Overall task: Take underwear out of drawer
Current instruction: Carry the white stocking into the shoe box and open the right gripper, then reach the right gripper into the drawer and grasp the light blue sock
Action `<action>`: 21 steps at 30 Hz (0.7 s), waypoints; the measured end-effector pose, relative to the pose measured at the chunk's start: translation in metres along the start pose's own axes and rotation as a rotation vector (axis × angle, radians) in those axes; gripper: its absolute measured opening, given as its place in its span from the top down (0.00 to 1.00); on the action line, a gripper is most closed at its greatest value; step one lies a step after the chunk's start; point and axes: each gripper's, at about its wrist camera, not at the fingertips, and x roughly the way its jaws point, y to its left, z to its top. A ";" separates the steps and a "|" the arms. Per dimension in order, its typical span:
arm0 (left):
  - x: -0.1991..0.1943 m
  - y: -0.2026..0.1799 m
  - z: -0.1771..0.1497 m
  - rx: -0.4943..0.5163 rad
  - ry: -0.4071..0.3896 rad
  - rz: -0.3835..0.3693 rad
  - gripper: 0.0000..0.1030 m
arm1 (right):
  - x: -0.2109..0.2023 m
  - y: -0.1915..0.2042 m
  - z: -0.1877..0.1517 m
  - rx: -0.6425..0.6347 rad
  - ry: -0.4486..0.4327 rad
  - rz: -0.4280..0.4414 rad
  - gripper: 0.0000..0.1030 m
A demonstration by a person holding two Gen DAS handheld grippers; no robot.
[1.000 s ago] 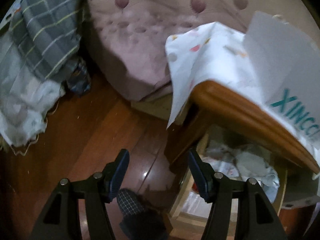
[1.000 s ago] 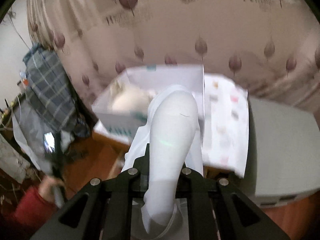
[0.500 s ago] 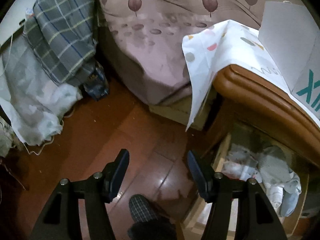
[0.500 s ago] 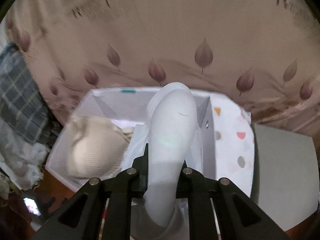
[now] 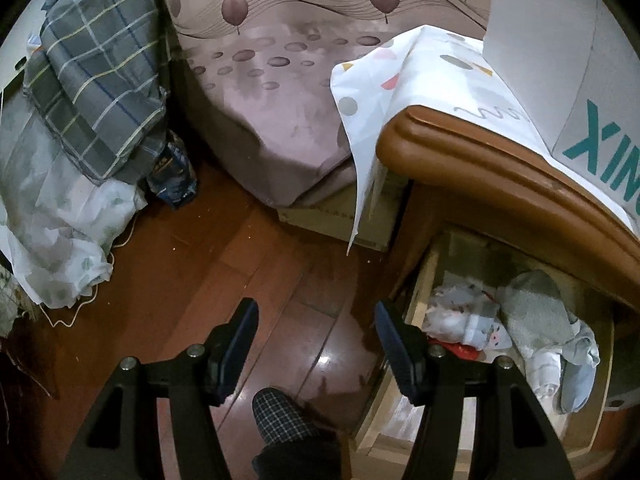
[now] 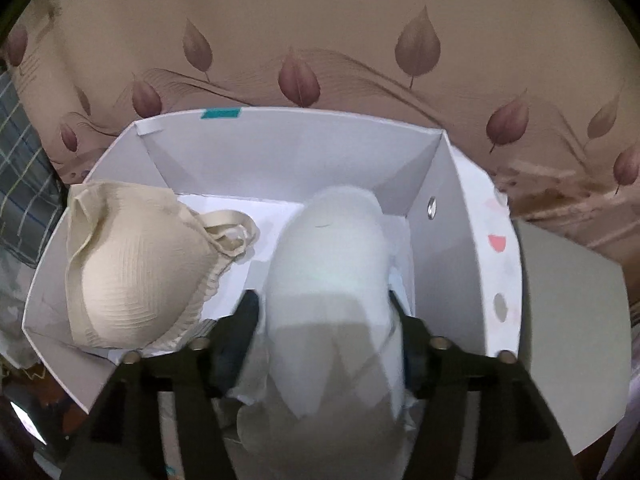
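The left tool (image 5: 314, 330) points steeply down, its two dark fingers (image 5: 236, 344) standing apart with nothing between them. Below and between its black arms, a foot in a checked slipper (image 5: 284, 416) shows at the bottom edge of the left wrist view.

The right tool (image 6: 326, 328) also tilts steeply down, and its jaws are opening (a white, padded piece of underwear (image 6: 332, 280) sits between them, filling the gap and hiding most of both fingers). Whether the pads are touching the fabric cannot be told. Neither holding hand is visible in either view.
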 end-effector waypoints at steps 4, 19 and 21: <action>0.002 0.000 0.000 -0.001 0.011 0.005 0.40 | -0.033 -0.003 0.000 -0.022 -0.065 0.010 0.32; 0.006 0.008 0.000 -0.049 0.046 0.008 0.40 | -0.057 -0.020 -0.176 -0.174 0.144 0.101 0.32; 0.006 0.009 0.001 -0.051 0.050 0.014 0.40 | -0.022 -0.018 -0.202 -0.192 0.232 0.087 0.36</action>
